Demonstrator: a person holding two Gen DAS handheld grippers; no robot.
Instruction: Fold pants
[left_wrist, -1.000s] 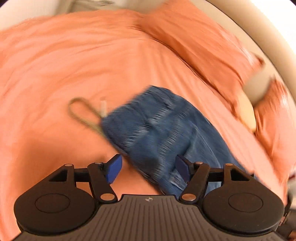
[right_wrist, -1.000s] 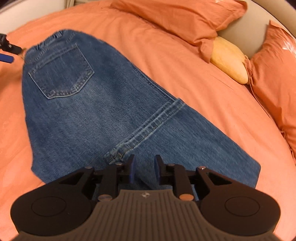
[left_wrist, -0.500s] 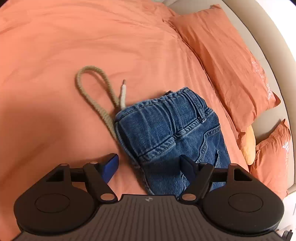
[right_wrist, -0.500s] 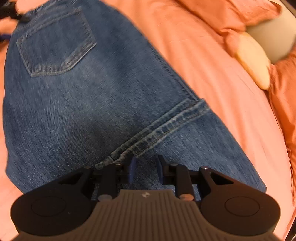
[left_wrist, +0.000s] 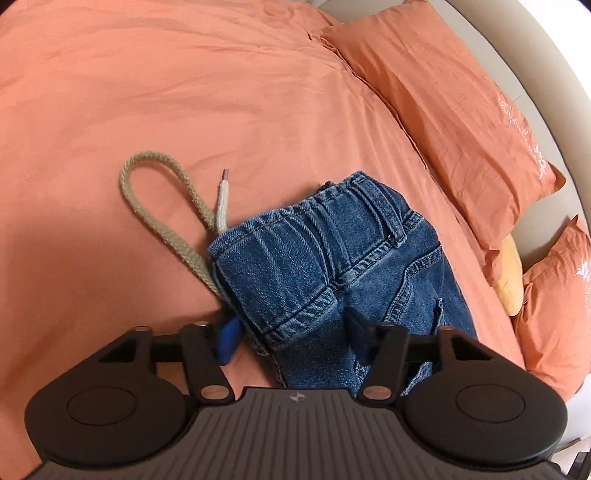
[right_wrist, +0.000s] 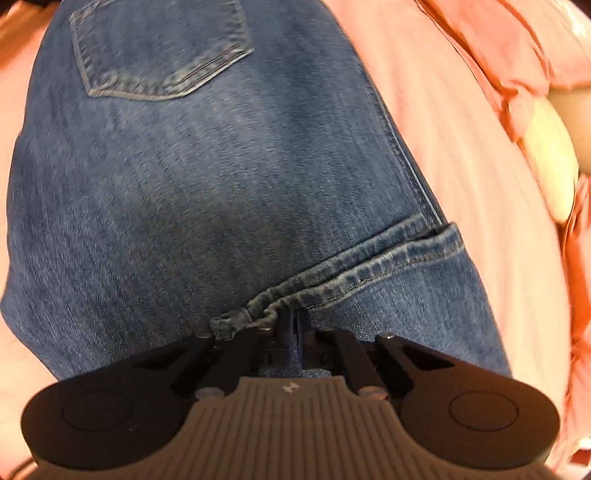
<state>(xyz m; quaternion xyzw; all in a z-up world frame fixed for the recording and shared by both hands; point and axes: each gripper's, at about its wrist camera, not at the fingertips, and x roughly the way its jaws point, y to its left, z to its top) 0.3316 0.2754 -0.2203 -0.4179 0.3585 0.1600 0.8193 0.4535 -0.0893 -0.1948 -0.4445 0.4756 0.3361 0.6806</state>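
Blue denim pants (left_wrist: 325, 266) lie folded on an orange bed sheet (left_wrist: 147, 92). In the left wrist view their waistband corner sits between the fingers of my open left gripper (left_wrist: 293, 338), with a beige drawstring loop (left_wrist: 155, 206) trailing to the left. In the right wrist view the pants (right_wrist: 207, 177) fill the frame, back pocket (right_wrist: 159, 48) at the top. My right gripper (right_wrist: 293, 325) is shut on the leg hem (right_wrist: 354, 269), which bunches up at the fingertips.
Orange pillows (left_wrist: 454, 110) lie along the right side by a beige headboard (left_wrist: 535, 62). A yellow cushion (left_wrist: 511, 284) sits between two pillows; it also shows in the right wrist view (right_wrist: 550, 162).
My left gripper moved in so the waistband corner lies between its open fingers. My right gripper came down on the hem and closed on it.
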